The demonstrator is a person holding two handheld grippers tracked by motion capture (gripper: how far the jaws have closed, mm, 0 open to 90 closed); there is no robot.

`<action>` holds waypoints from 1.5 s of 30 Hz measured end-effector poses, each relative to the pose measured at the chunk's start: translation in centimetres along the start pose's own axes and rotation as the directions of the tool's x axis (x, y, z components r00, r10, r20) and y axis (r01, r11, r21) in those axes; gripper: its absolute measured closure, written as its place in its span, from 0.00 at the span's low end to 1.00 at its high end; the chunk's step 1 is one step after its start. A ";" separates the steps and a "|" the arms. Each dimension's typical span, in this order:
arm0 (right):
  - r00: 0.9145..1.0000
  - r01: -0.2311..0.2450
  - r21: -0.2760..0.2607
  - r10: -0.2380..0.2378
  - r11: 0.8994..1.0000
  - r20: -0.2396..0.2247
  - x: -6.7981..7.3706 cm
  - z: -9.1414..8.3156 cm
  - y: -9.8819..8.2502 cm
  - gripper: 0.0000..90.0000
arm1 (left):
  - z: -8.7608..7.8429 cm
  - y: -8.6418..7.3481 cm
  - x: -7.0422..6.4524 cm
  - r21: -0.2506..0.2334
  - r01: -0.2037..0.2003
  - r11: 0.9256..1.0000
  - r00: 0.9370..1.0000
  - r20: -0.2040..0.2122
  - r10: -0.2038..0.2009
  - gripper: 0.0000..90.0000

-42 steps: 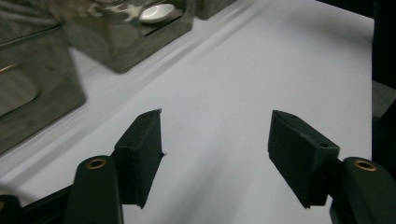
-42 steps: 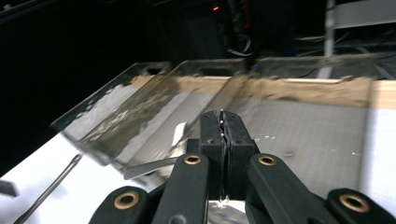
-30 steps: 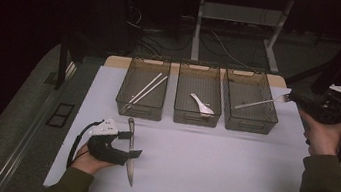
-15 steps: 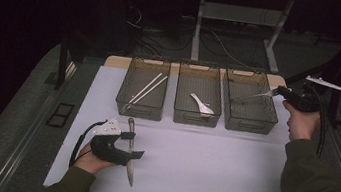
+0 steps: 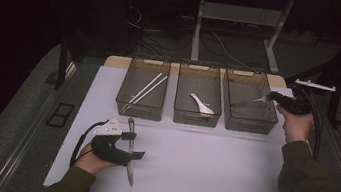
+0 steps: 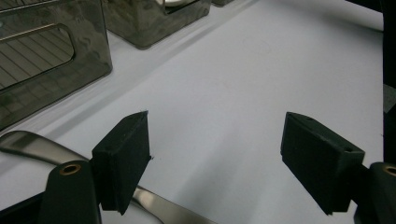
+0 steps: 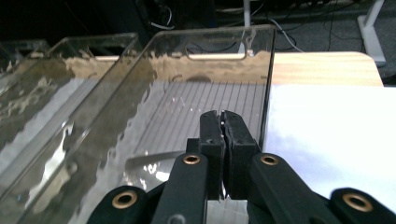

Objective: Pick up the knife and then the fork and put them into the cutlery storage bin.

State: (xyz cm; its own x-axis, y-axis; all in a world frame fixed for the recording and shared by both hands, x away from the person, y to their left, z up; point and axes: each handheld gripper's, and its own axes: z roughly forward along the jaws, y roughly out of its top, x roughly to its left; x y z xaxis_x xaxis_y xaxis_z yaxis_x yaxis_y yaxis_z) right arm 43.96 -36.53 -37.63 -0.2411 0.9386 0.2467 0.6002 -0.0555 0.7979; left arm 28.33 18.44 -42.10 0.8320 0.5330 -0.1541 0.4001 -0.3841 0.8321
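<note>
Since a second earlier, right gripper (image 5: pixel 273 96) had swung in from beyond the table's right edge and dipped toward the right bin (image 5: pixel 266 120); left gripper (image 5: pixel 132 145) had not budged.

Left side: left gripper lay low on the white tabletop (image 5: pixel 210 157), jaws wide apart, gripping nothing. The table knife (image 5: pixel 129 157) lay on the tabletop by them, handle passing under the near pad (image 6: pixel 122 161) in the left gripper view; contact uncertain.

Bins, left to right: chopsticks (image 5: pixel 145 91) in the left bin (image 5: pixel 139 108), a white spoon (image 5: pixel 201 105) in the middle bin (image 5: pixel 197 116).

Right side: right gripper's jaws stood pinched together on the handle end of a fork (image 5: pixel 247 102), tines reaching down into the right bin from its right rim.

Step, as I judged: sorting cutlery, fork at the drop. Next move would call for lowering it inside the walls, then parting the jaws; knife to follow.
</note>
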 end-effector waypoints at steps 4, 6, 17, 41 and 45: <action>1.000 0.013 0.026 -0.013 1.000 -0.016 -0.2 -0.7 -0.7 0.94 | 0.1 0.1 -0.1 -0.001 0.001 1.000 1.000 0.001 -0.001 0.26; 0.999 0.025 0.031 -0.024 0.999 -0.031 -0.4 -1.0 -1.1 0.93 | 0.1 0.1 -0.1 0.001 -0.001 1.000 1.000 0.001 0.001 0.26; 0.996 0.046 0.068 -0.040 0.997 -0.082 -0.6 -2.9 -2.3 0.80 | 0.2 0.1 -0.2 0.002 0.001 1.000 1.000 0.006 -0.001 0.26; 0.988 0.114 0.139 -0.098 0.984 -0.118 -0.4 -4.6 -4.3 1.00 | 0.3 -0.1 0.0 -0.003 0.021 1.000 1.000 0.008 -0.021 0.17; 0.986 0.118 0.110 -0.102 0.987 -0.135 0.0 -5.0 -4.2 1.00 | 0.2 -0.1 0.1 -0.004 0.023 1.000 1.000 0.005 -0.023 0.17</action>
State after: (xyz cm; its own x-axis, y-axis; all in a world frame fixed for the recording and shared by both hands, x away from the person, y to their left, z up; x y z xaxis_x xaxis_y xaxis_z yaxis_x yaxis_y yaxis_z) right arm 37.61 -38.02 -38.20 -0.4017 0.8850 0.2355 0.6478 0.0928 0.7561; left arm 28.46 18.41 -42.34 0.8244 0.5379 -0.1761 0.4178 -0.3684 0.8305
